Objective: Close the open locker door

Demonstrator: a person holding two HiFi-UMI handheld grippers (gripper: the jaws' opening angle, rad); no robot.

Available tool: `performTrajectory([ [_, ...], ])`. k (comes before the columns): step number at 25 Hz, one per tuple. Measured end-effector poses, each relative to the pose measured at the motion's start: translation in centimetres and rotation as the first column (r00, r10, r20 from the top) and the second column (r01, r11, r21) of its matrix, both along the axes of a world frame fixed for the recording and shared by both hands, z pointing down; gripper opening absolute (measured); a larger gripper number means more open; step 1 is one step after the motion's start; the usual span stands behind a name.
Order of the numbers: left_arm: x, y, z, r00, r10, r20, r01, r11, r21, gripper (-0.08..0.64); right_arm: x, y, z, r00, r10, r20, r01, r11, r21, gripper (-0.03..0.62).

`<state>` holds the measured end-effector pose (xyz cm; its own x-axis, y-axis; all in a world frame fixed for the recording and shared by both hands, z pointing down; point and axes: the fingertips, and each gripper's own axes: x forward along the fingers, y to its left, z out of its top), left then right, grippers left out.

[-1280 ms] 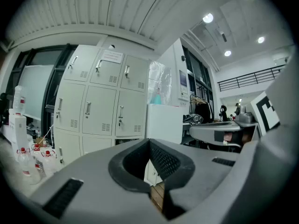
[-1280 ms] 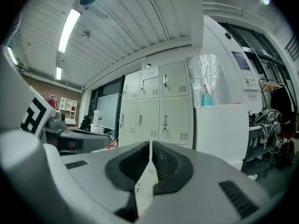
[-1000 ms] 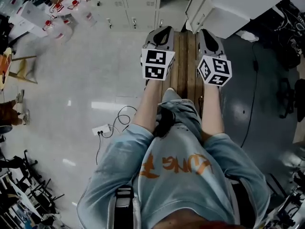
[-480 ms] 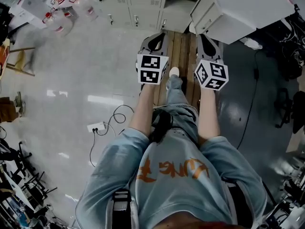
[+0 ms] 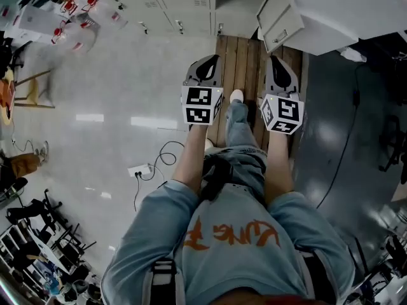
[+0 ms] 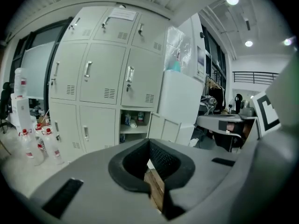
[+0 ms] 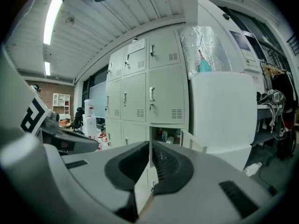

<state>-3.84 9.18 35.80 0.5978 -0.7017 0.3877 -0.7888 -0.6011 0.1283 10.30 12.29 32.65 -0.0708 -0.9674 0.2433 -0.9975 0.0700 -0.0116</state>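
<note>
One locker door (image 5: 278, 18) stands swung out from the bottom row of the grey lockers (image 6: 93, 78), open compartment with small items visible behind it, so nothing of the closing is done yet; approach, contact and push all remain. The door is ahead and a bit to the right of both tongs, well apart from them, no contact. Left tongs (image 5: 212, 59) are pressed together, nothing between. Right tongs (image 5: 278, 61) are likewise pressed together and empty. Both are held out over the wooden floor strip (image 5: 245, 62), pointing at the lockers.
</note>
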Motion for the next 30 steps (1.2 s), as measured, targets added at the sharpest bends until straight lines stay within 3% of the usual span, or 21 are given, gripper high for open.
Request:
performTrajectory([
  [6, 7.8, -6.5, 1.3, 0.999, 0.035, 0.009, -0.035, 0.999, -0.013, 0.018, 5.1, -6.5, 2.3, 0.999, -0.021, 0.049, 0.022, 0.999, -0.027, 0.041],
  [12, 12.9, -10.7, 2.5, 0.999, 0.038, 0.026, -0.037, 0.998, -0.044, 0.018, 9.4, -11.5, 3.6, 0.997, -0.058, 0.055, 0.060, 0.997, -0.039, 0.041],
  [19, 15.2, -13.2, 4.2, 0.998, 0.042, 0.050, -0.037, 0.995, -0.093, 0.018, 10.3, -13.6, 6.1, 0.990, -0.123, 0.071, 0.129, 0.988, -0.085, 0.041],
  [30, 17.9, -12.8, 9.9, 0.987, 0.128, 0.099, -0.108, 0.975, -0.192, 0.018, 11.9, -12.3, 13.3, 0.988, -0.100, 0.114, 0.122, 0.972, -0.200, 0.043],
])
